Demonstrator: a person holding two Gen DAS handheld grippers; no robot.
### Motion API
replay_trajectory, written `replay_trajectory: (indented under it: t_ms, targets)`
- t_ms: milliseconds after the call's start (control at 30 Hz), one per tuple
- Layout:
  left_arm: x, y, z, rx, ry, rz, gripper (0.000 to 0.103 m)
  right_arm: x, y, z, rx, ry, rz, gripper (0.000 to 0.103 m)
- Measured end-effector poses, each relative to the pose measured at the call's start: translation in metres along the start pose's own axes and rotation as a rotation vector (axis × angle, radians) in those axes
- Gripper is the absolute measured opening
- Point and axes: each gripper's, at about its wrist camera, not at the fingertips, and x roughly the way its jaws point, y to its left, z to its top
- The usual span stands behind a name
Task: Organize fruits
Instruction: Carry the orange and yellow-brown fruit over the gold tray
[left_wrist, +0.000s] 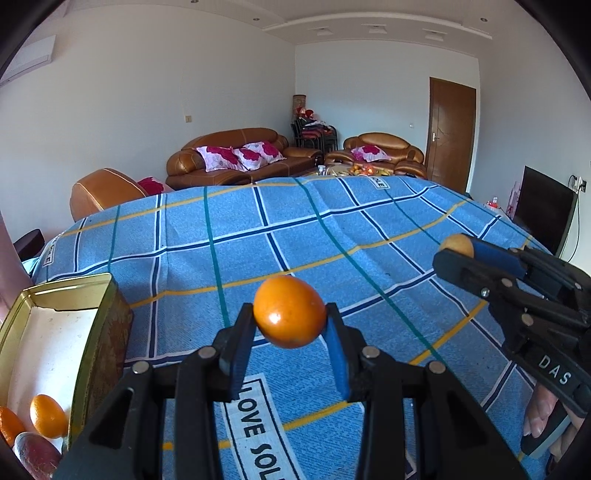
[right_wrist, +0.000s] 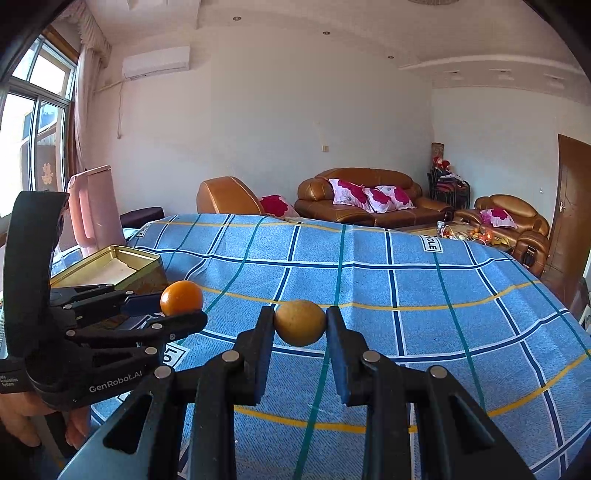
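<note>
Left claw (left_wrist: 290, 321) grips an orange (left_wrist: 290, 312), right claw (right_wrist: 300, 325) a yellowish fruit (right_wrist: 300, 323); gold tin (left_wrist: 88, 332) holds oranges (left_wrist: 48, 415).

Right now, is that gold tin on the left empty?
No. The gold tin already holds two oranges and a reddish fruit at its near end.

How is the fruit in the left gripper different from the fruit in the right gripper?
The orange in the left gripper is bright, glossy orange; the round fruit in the right gripper is dull yellow-brown and matte. The orange also looks somewhat bigger. The orange is nearer the gold tin. Both are pinched between blue pads above the blue checked cloth.
</note>
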Motion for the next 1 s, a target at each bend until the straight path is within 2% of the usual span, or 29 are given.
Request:
replay_trajectory:
  t_ms: [267,700,1000]
  targets:
    - [-0.019,0.0,-0.003,0.001,-0.087,0.014,0.039,-0.008,0.001,-0.001,-0.01,-0.041,0.001,0.03]
    - [-0.037,-0.003,-0.008,0.017,-0.157,0.038,0.039,-0.019,0.005,-0.003,-0.016,-0.076,0.002,0.03]
    - [-0.047,-0.003,-0.013,0.019,-0.17,0.032,0.039,-0.025,0.01,-0.004,-0.024,-0.086,0.008,0.03]
